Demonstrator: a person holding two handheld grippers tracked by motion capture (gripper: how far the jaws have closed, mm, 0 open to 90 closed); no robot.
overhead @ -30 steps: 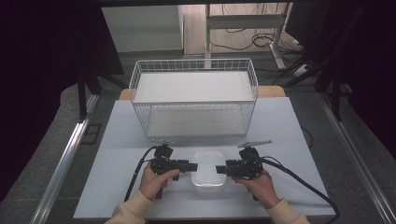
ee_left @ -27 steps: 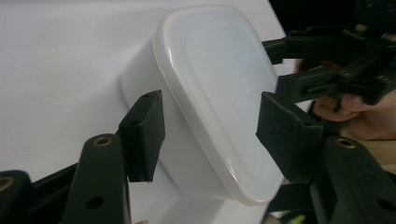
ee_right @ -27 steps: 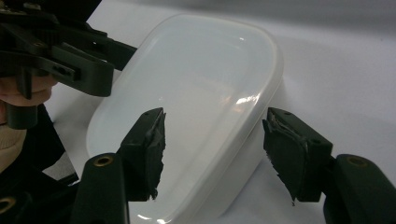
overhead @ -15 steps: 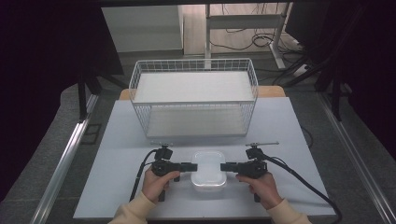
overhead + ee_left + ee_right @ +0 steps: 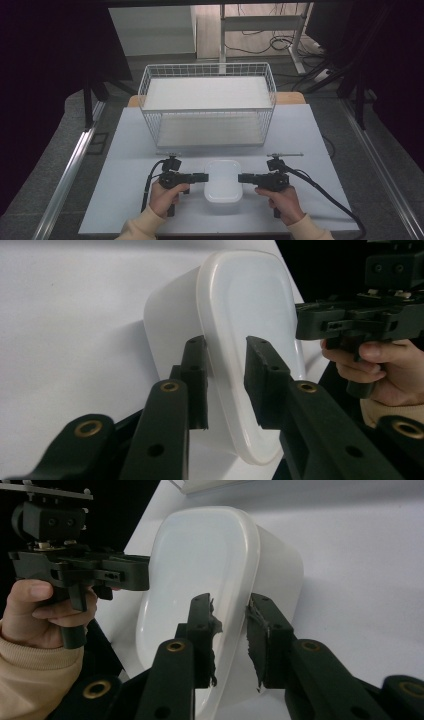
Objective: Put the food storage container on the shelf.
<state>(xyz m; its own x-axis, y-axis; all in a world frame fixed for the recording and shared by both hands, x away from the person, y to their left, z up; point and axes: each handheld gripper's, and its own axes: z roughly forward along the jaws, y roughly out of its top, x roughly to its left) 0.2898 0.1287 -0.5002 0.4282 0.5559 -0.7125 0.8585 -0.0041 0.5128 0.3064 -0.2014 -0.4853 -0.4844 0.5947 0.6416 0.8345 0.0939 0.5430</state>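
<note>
We work at a pale grey table [image 5: 125, 165] in a dim room, dark curtains to either side and cables on the floor beyond. At the table's far half stands a white wire basket [image 5: 207, 107], its bottom bare as far as we can see. Near our edge, midway between our hands, sits a white plastic container [image 5: 223, 181], resting flat on the table. Our left gripper [image 5: 200, 177] comes in from the container's left side and our right gripper [image 5: 245, 177] from its right, both pointing inward. In the left gripper view the jaws are spread with the container's rim [image 5: 220, 355] standing between them, not yet pinched. The right gripper view shows the same: jaws apart, straddling the rim [image 5: 235, 610], with a gap on each side. We judge the approach finished and the grasp about to begin; closing, lifting and carrying the container, likely to the basket, all remain. There is open tabletop between container and basket, but the basket's near wall rises high, so the lift must clear its top edge. The table's near edge lies close behind our hands.
</note>
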